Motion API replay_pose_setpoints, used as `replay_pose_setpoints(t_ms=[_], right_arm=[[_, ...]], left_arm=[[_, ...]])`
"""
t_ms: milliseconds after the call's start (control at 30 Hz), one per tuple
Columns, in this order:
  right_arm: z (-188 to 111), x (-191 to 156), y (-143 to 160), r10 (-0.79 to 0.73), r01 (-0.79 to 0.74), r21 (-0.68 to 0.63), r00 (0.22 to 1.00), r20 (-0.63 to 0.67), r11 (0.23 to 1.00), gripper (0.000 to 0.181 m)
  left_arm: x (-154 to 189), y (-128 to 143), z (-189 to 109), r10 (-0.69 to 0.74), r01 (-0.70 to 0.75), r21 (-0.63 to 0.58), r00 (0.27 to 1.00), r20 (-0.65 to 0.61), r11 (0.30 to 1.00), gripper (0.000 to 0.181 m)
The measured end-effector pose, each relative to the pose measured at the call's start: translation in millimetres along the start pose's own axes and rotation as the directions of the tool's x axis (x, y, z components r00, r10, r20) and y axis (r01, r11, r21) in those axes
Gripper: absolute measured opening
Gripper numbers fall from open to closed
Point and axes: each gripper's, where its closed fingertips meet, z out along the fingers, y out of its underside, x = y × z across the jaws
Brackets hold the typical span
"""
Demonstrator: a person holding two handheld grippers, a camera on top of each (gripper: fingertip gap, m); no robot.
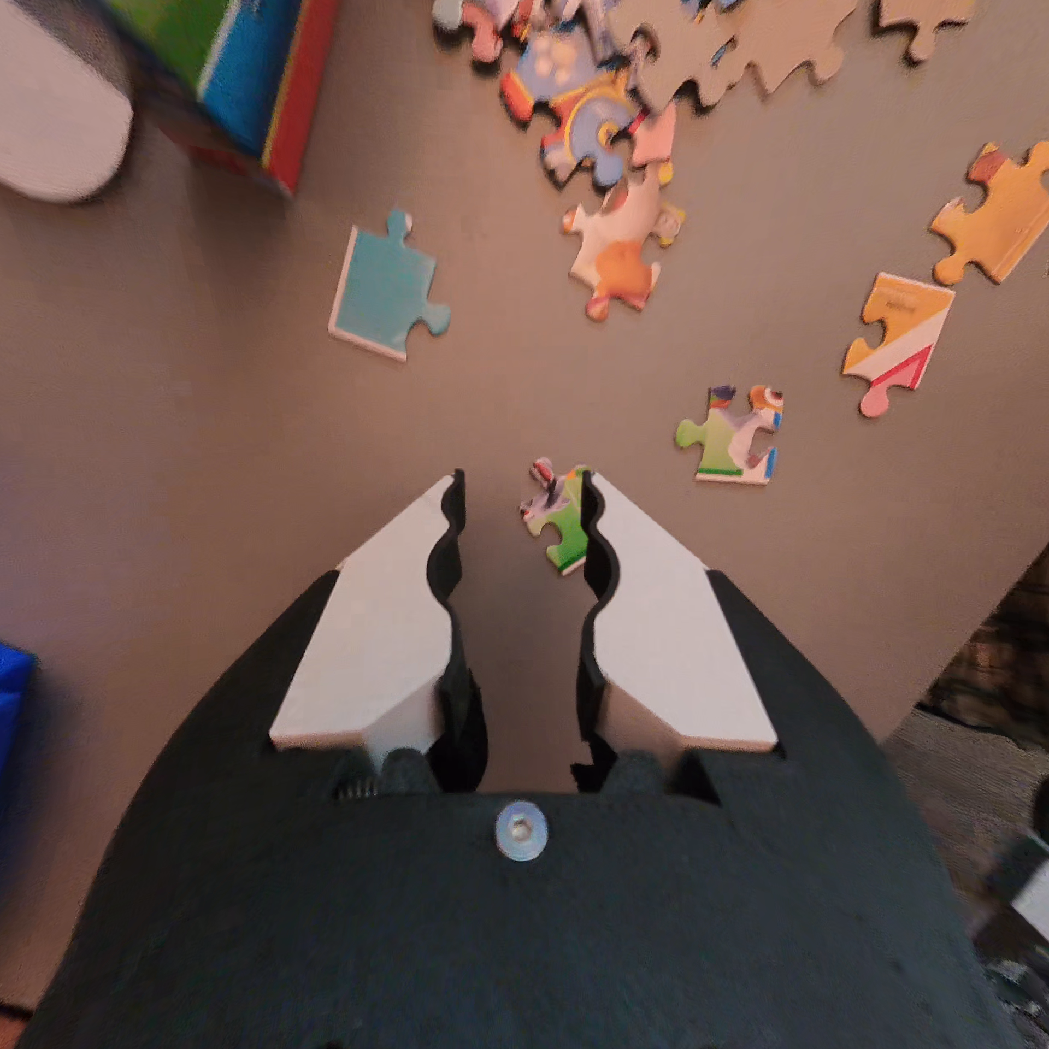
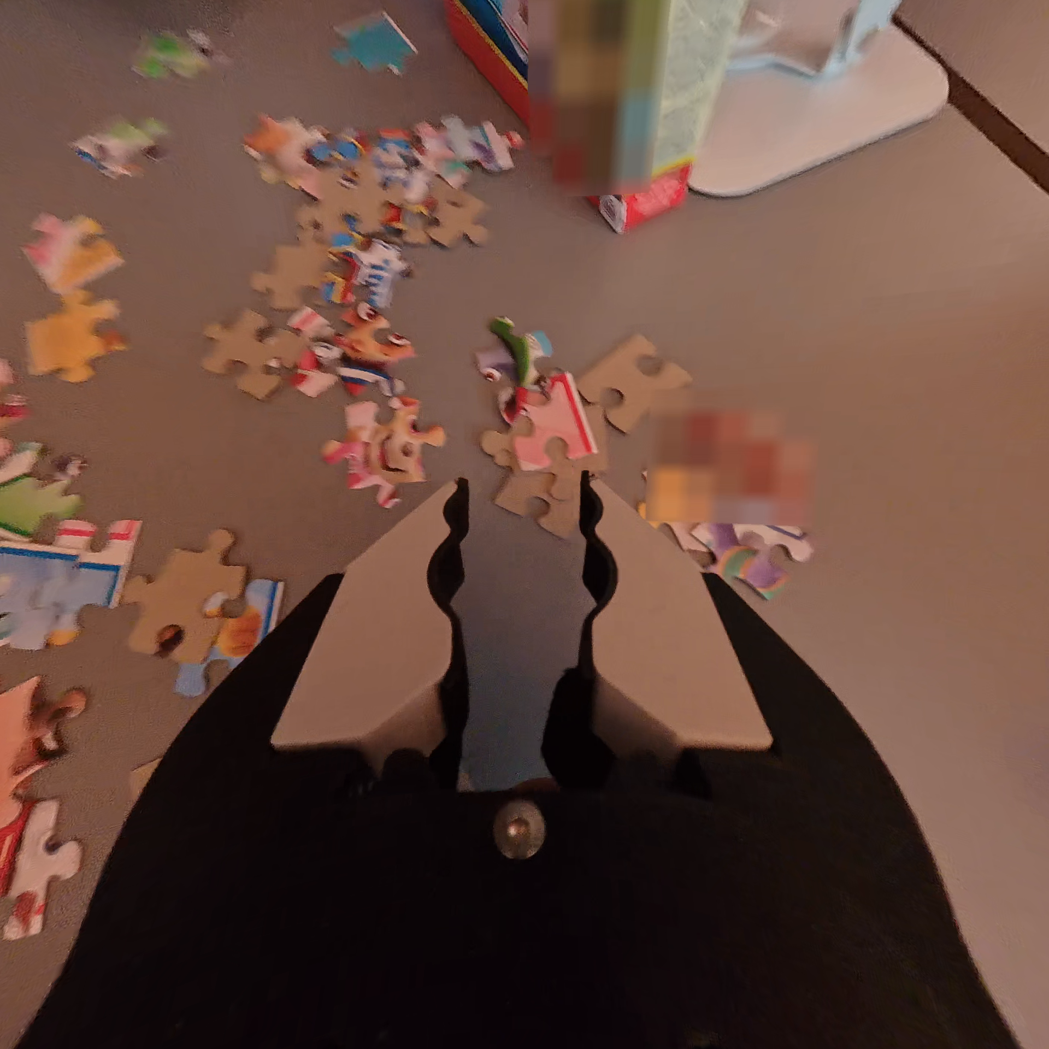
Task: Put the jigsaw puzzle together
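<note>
My left fingers (image 1: 521,482) stand apart with nothing between them, and their right tip hides part of a green and white puzzle piece (image 1: 553,519) lying on the table (image 1: 227,454). My right fingers (image 2: 521,491) are likewise apart and empty; a plain brown face-down piece (image 2: 536,494) lies beyond their tips, its near edge covered by the right finger (image 2: 647,624).

Much of the right wrist view is blurred, so the pictures on the scattered pieces are hard to read. A pink piece (image 2: 553,428) overlaps the brown ones just past my right fingers. Further left sits a loose heap of pieces (image 2: 352,250), some face up, some face down. A mosaic patch covers something to the right of the pink piece.

In the left wrist view a teal piece (image 1: 386,289) lies alone, far left of the fingers, and an orange and white piece (image 1: 621,250) lies far right. A green-edged piece (image 1: 732,440) lies just right of my fingers, and 2 yellow pieces (image 1: 902,335) lie beyond it, 1 cut off by the frame.

The puzzle box (image 1: 244,85) stands at the far left, beside a white base (image 1: 57,113), both cut off at the frame.

The table edge (image 1: 965,636) runs close on the near right. Bare table lies open to the left of my left fingers and to the right of my right fingers.
</note>
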Motion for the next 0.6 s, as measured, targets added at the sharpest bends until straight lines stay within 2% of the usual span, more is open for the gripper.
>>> replay_pose_setpoints(t_ms=[167,300,467,533,600], right_arm=[[27.9,11.2,7.6,-0.017,0.014,-0.13,1.0,-0.019,0.991,0.046],[39.5,12.0,-0.6,-0.021,0.021,-0.13,1.0,0.005,0.991,0.039],[39.3,5.9,-1.1,-0.031,0.035,-0.116,0.999,0.035,0.993,0.038],[38.4,2.3,-2.6,-0.055,0.059,-0.096,0.997,0.046,0.994,0.038],[37.3,-3.1,-3.3,-0.087,0.092,-0.084,0.994,0.059,0.992,0.038]], left_arm=[[37.2,-52.0,5.6,0.146,-0.147,0.091,0.989,0.016,0.985,0.037],[63.6,-94.6,24.0,0.245,-0.242,0.151,0.97,0.0,0.958,0.035],[87.1,-173.1,49.9,0.342,-0.338,0.283,0.939,0.035,0.898,0.036],[90.9,-201.4,65.4,0.391,-0.392,0.294,0.918,0.064,0.872,0.036],[95.7,-219.0,85.9,0.431,-0.424,0.271,0.902,0.036,0.864,0.036]])
